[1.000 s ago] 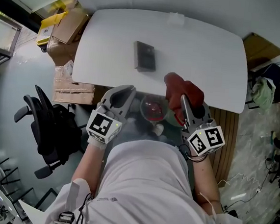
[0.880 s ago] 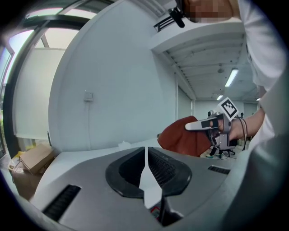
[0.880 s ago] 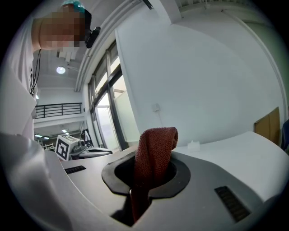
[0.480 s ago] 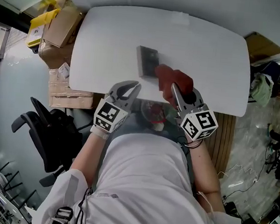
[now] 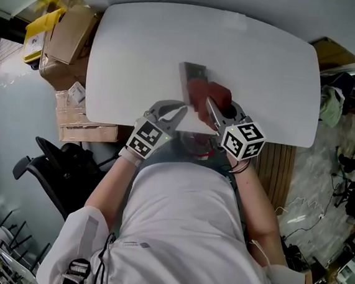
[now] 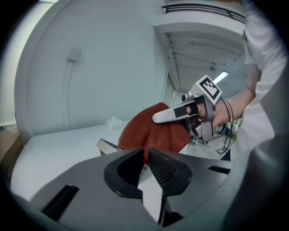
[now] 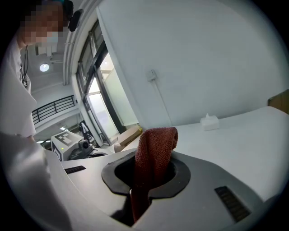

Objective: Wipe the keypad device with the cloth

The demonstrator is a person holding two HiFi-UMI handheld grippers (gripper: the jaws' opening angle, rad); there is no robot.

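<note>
Right now the person leans over the white bench [image 5: 136,47], a pair of tongs in each hand. The right tongs [image 5: 207,104] are clamped on a rust-red cloth [image 5: 208,92], which pokes up between the two jaws in the right gripper view and bunches out ahead of them. The cloth sits over the near end of the grey keypad device [image 5: 189,71], which lies flat around the middle of the bench with its far end showing. Whether the cloth presses on it I cannot tell. The left tongs [image 5: 181,107] are closed on nothing, tips together, over the bench's near edge just left of the cloth. A small white box [image 7: 209,121] stands at the far side of the bench by the wall. Cardboard boxes [image 5: 66,34] are stacked on the floor off the bench's left end, and a black office chair [image 5: 53,170] stands nearer
</note>
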